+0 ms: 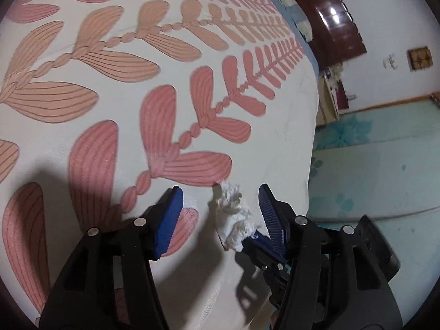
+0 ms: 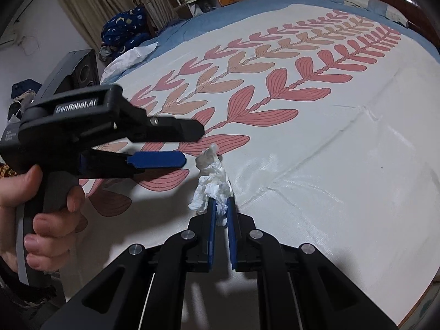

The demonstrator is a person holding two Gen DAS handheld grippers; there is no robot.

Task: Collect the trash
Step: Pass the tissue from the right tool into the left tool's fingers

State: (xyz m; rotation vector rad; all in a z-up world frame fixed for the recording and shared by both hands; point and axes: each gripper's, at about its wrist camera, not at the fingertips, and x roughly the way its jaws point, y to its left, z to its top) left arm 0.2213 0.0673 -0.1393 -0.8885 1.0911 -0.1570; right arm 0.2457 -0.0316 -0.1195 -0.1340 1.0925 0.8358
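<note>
While the right gripper (image 2: 220, 211) is pinching the crumpled tissue (image 2: 211, 184) over the bedspread (image 2: 330, 165), the left gripper (image 1: 220, 209) is hovering spread wide at its 10 o'clock, holding nothing.

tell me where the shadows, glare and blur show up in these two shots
Left wrist view: the open left tongs and the tissue cast dark shadows on the bedspread; glare spots on the wooden headboard; the leaf print is slightly soft. Right wrist view: sheen on the white cloth right of the right tongs; straight edges bow from the fisheye lens, corners go black.
</note>
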